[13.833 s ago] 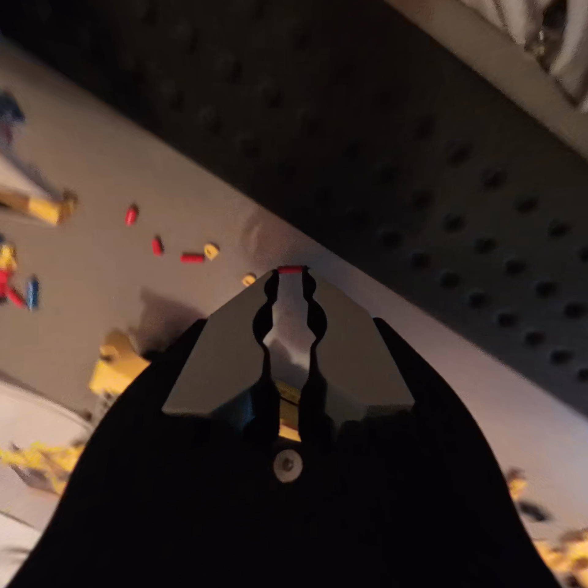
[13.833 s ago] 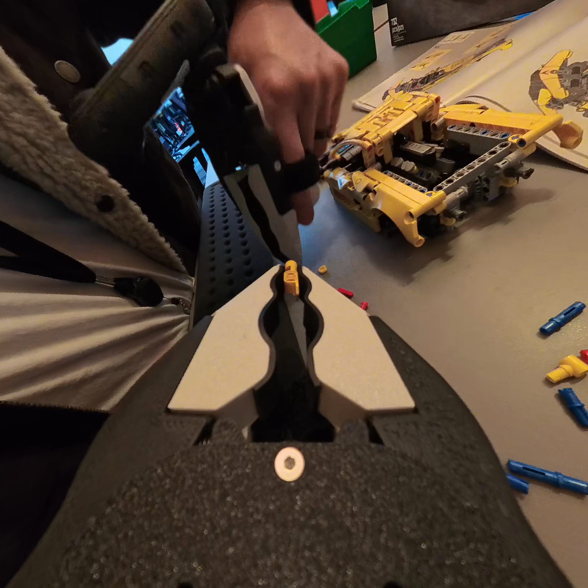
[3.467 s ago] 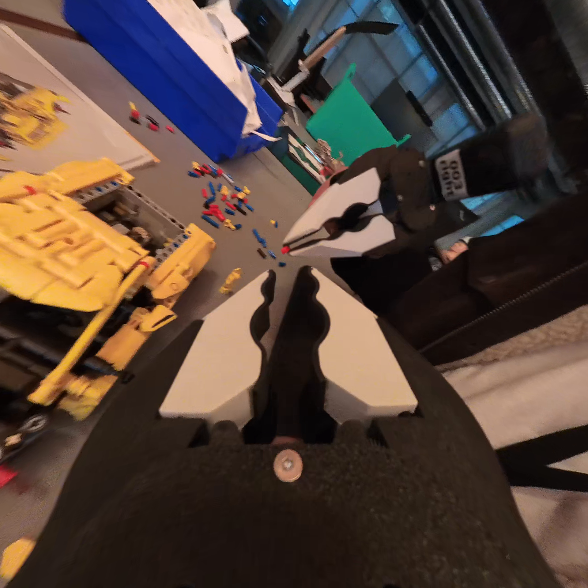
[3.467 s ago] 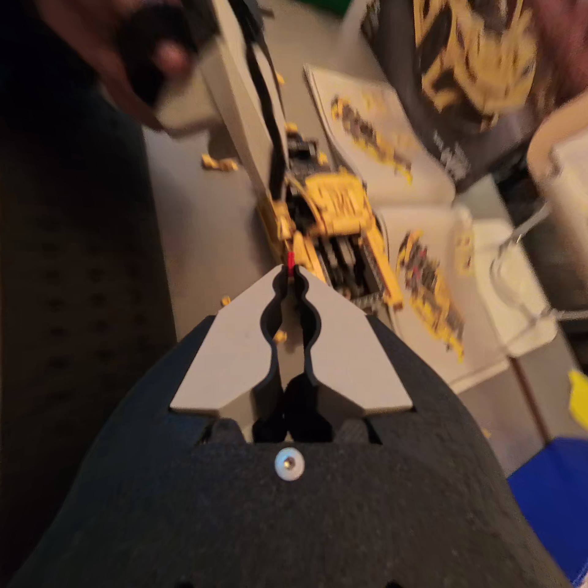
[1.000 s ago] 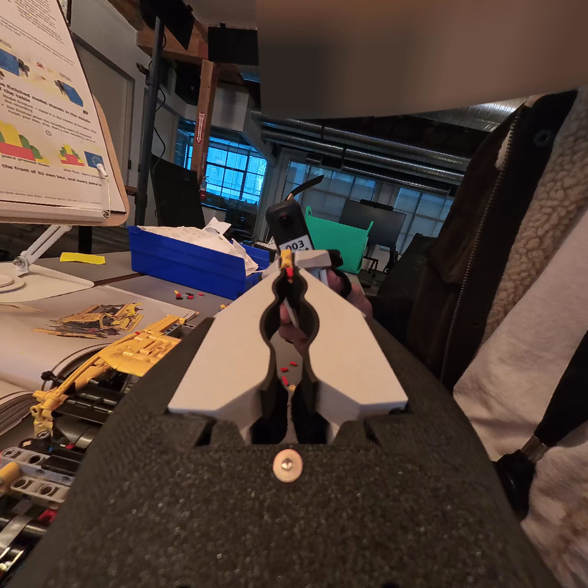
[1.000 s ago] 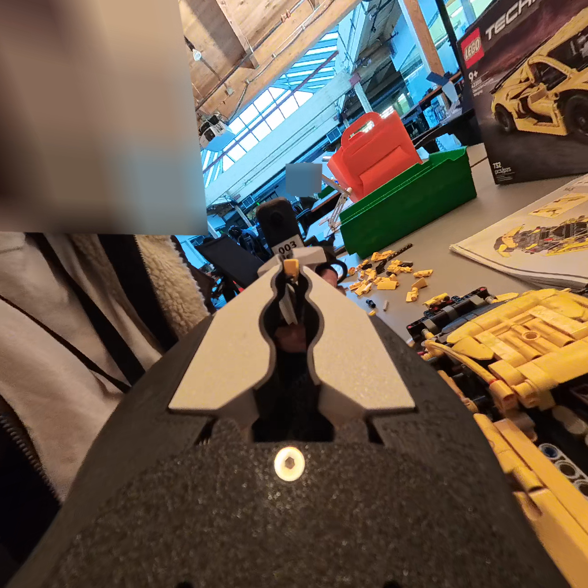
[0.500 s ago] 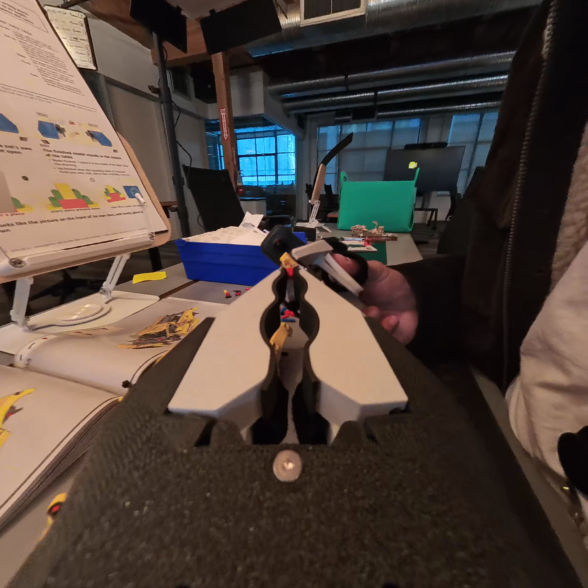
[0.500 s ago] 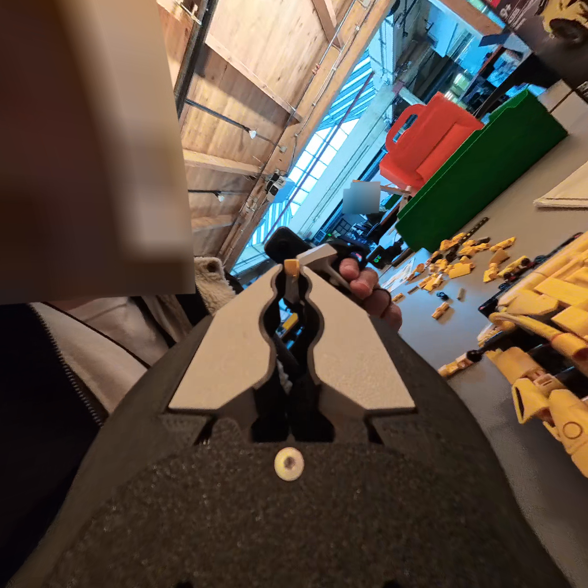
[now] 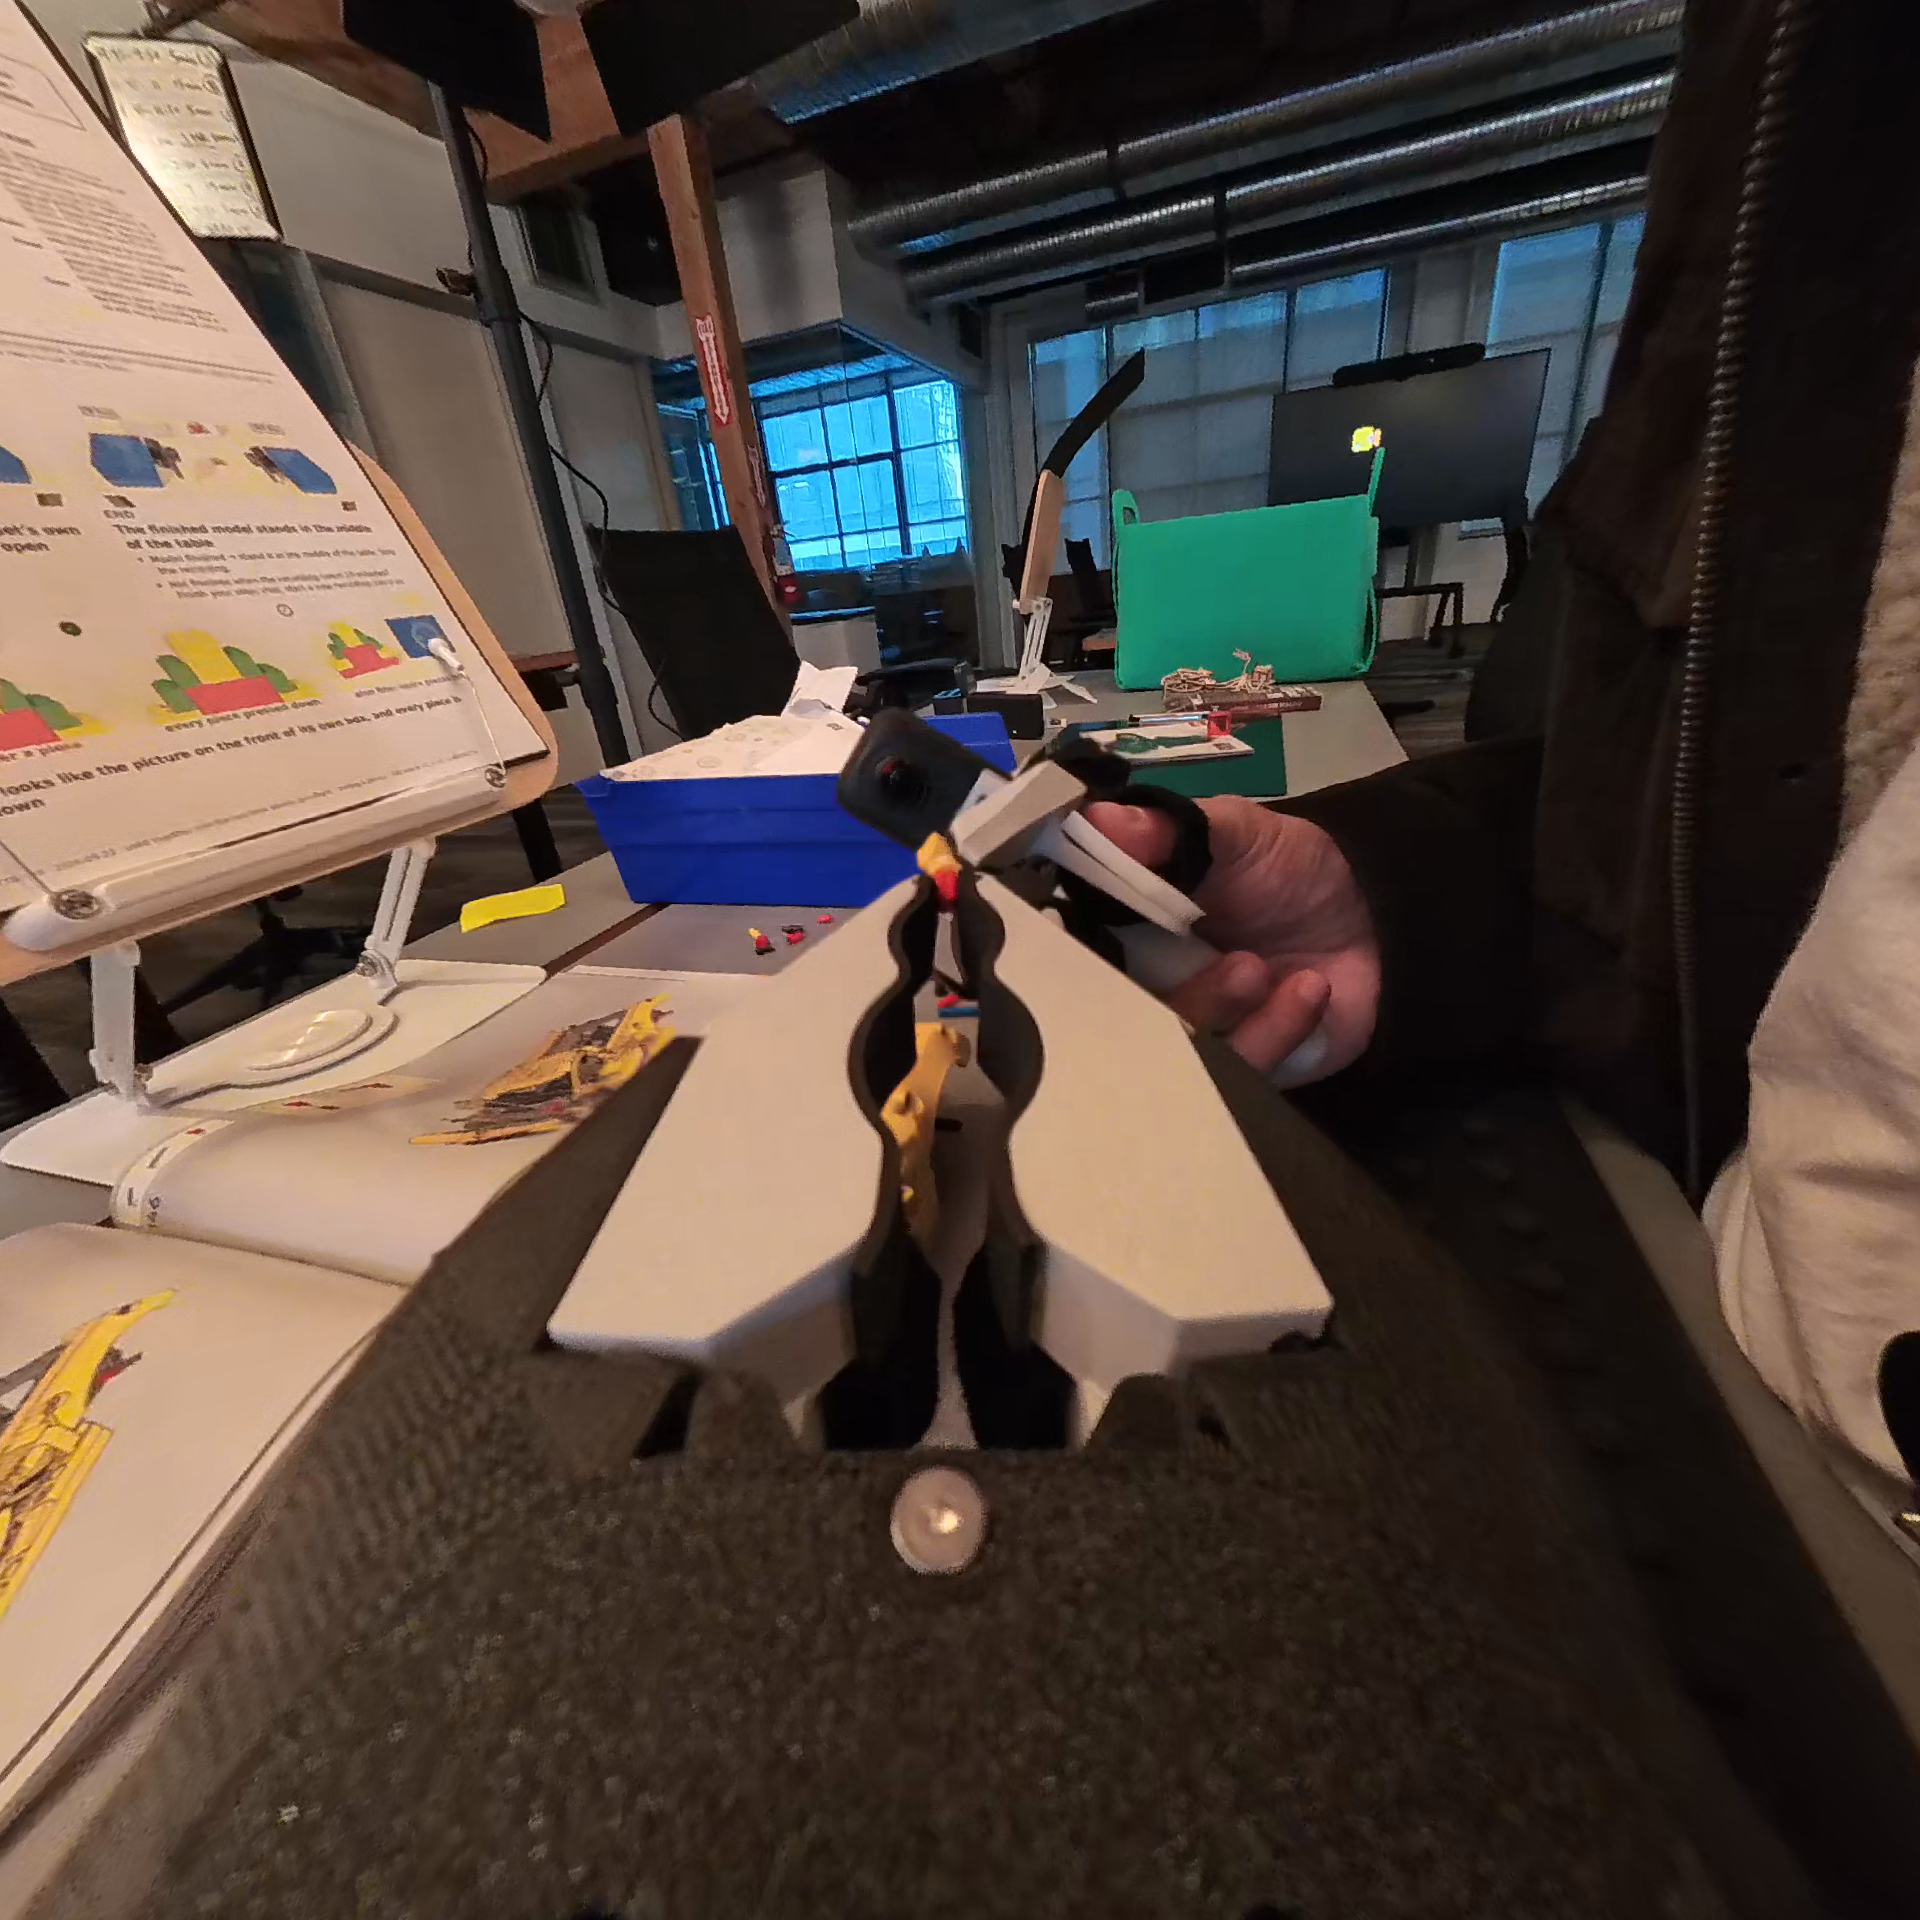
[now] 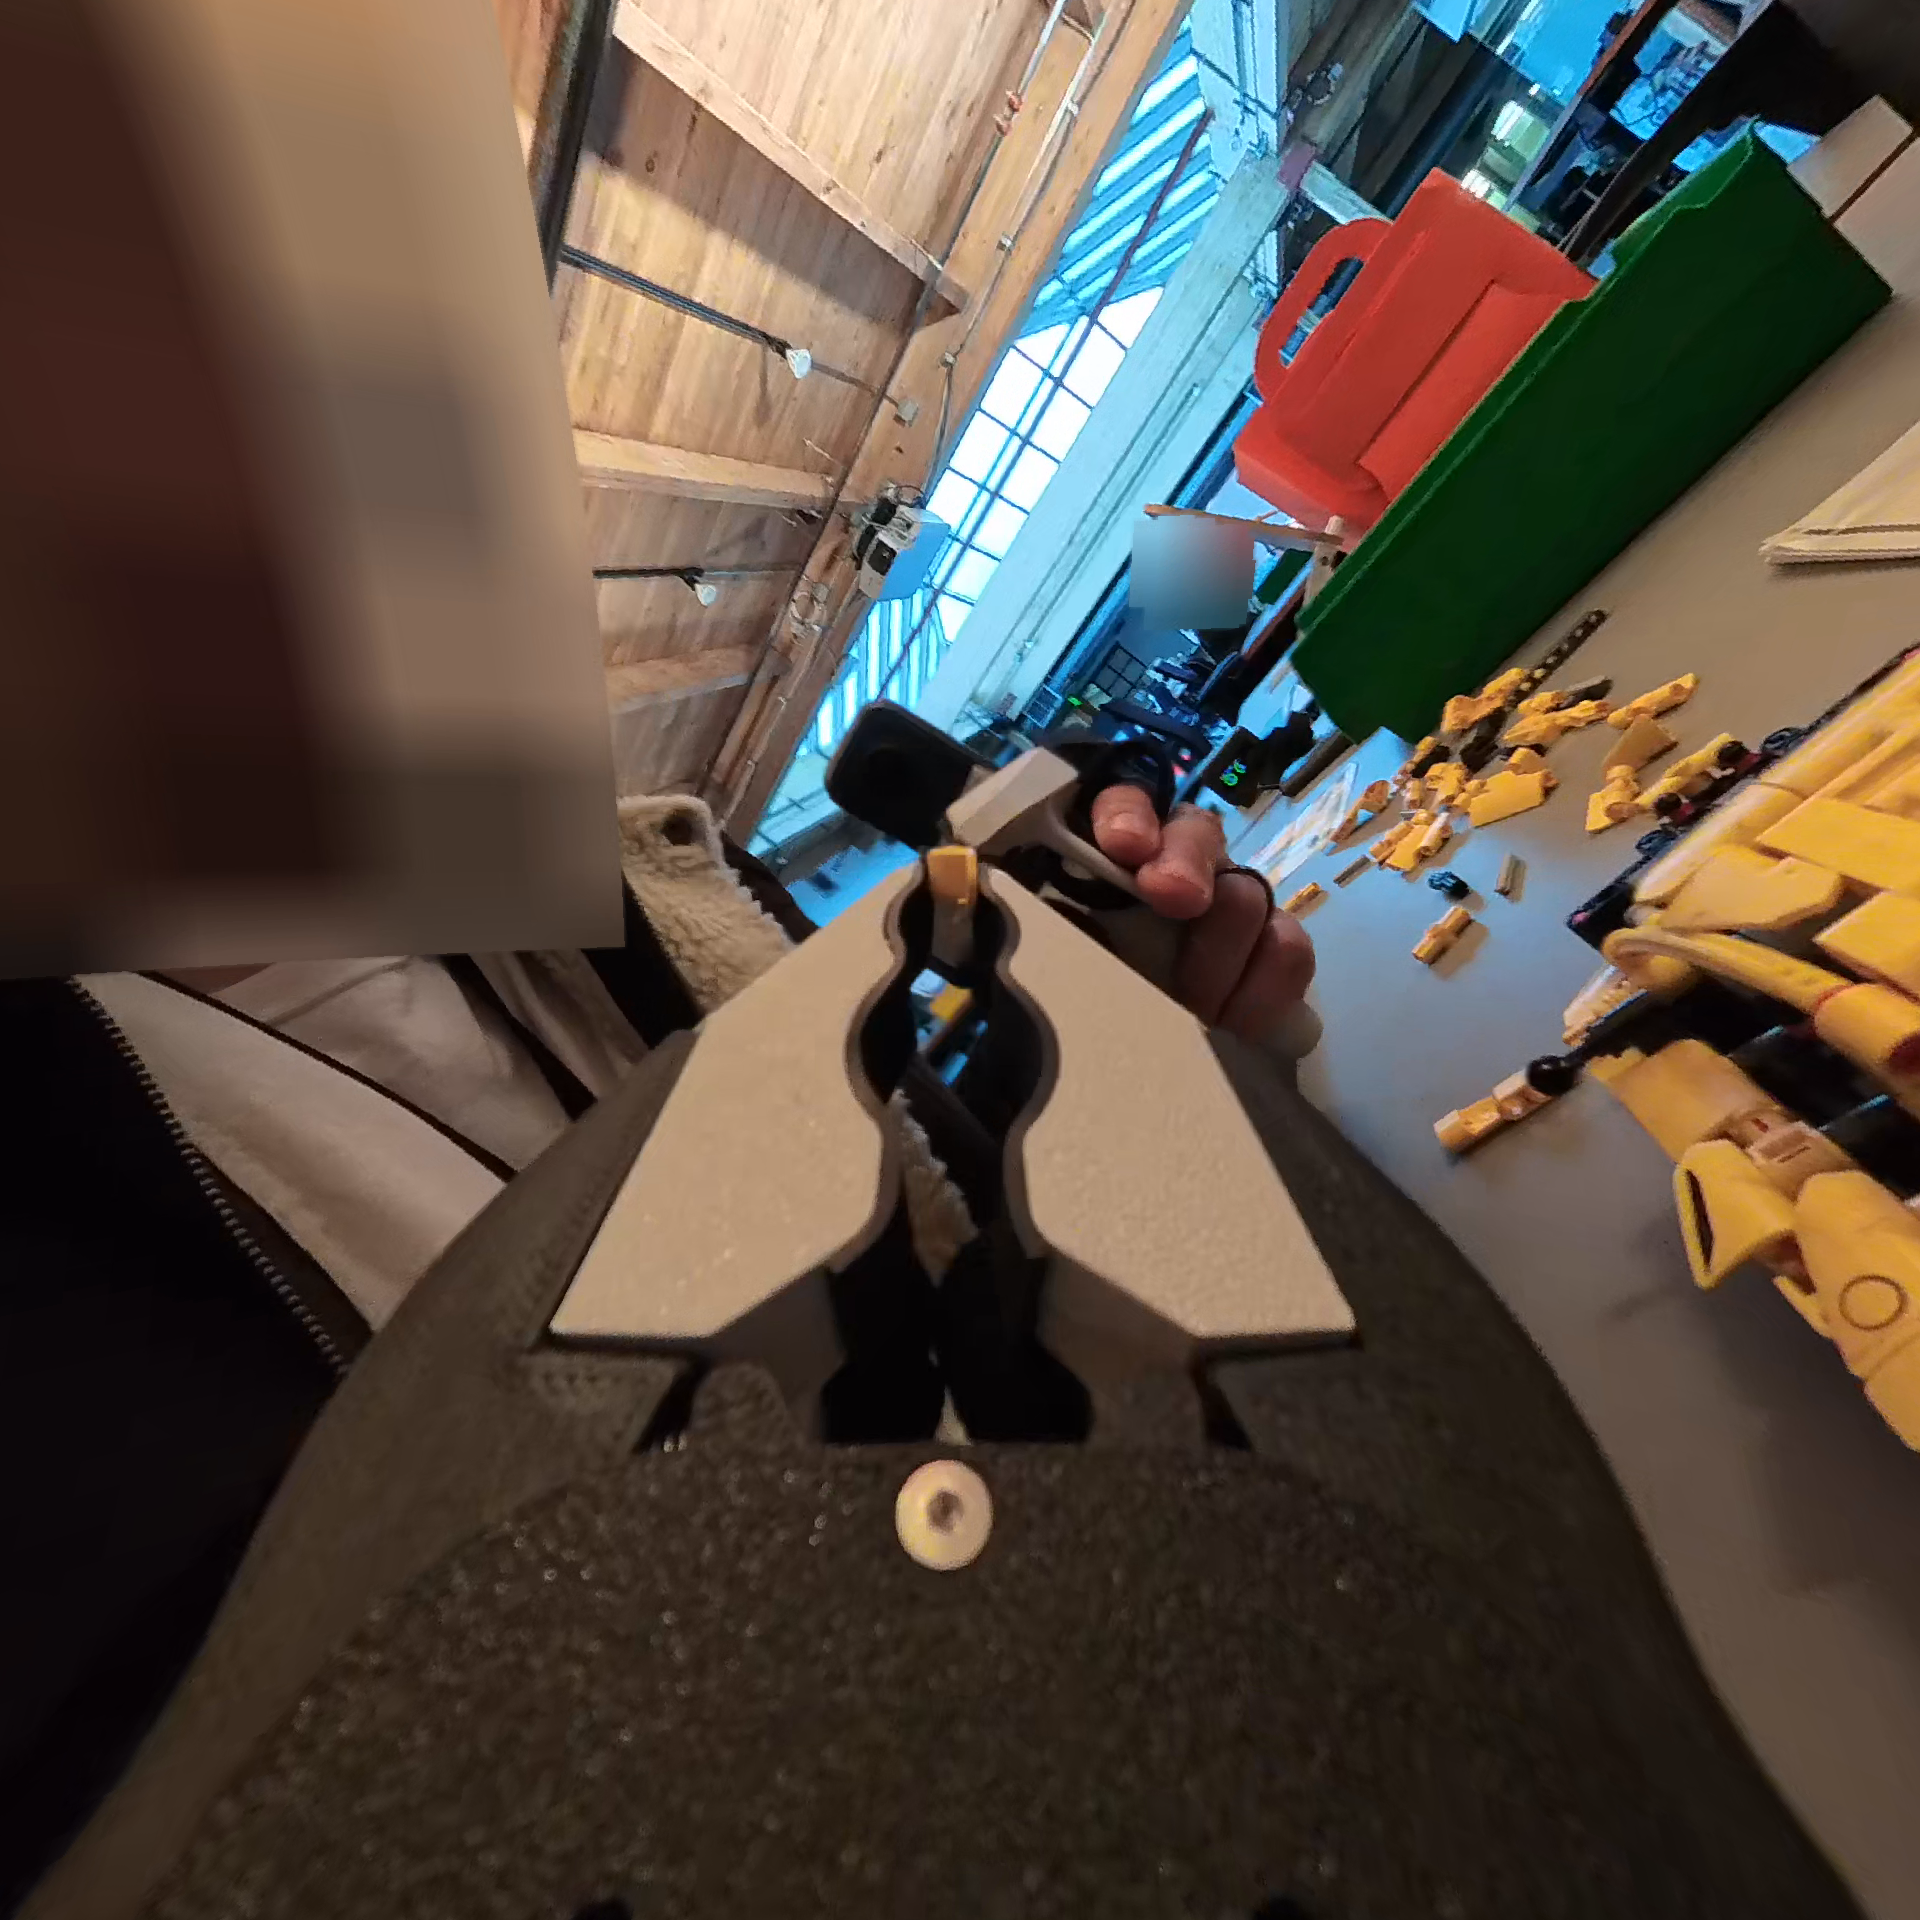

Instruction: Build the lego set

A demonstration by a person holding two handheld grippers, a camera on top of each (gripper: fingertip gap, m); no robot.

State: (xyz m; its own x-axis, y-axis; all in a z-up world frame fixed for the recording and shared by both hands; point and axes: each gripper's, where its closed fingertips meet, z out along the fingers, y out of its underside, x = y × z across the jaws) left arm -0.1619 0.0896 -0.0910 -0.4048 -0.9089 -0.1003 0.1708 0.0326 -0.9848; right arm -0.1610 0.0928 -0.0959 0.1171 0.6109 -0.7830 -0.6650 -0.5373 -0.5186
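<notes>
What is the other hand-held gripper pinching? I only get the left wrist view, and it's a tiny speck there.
Observer: In the right wrist view, the right hand-held gripper is shut on a small yellow piece at its tips.
Operator: Are spare parts anywhere?
Observer: Yes, loose yellow pieces lie scattered on the grey table in front of a green bin.
Operator: And the model?
Observer: The half-built yellow model sits at that view's right edge.
</notes>
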